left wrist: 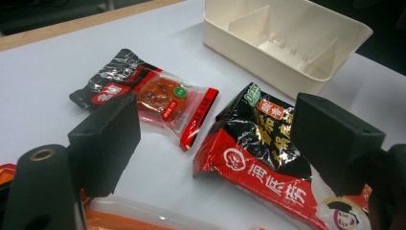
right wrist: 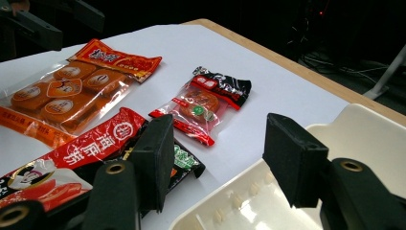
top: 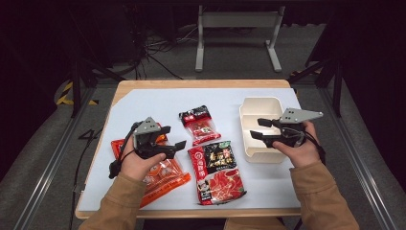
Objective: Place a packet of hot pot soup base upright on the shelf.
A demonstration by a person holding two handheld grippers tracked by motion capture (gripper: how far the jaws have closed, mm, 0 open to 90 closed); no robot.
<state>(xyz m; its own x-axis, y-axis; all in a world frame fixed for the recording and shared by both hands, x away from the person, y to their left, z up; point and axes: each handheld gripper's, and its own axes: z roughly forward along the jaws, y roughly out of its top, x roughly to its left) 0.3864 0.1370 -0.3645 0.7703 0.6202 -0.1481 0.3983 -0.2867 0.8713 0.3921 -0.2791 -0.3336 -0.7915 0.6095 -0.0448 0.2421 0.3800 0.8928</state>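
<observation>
Large red-and-black packet (left wrist: 268, 163): white Chinese characters 海底捞 along its red band, beside a round white logo; orange characters on the black upper part, too creased to read; small red-and-black packet (left wrist: 148, 98): white characters on a red label, a green round sticker, both illegible; orange packet (right wrist: 72, 91): yellow characters on the red header, not readable.

three snack packets (top: 210, 165) (top: 200, 124) (top: 160, 175), one cream divided box (top: 256, 112), two handheld grippers (top: 173, 137) (top: 255, 129)

orange packet (top: 163, 179): partly under left hand (top: 139, 163) | print unreadable
</observation>
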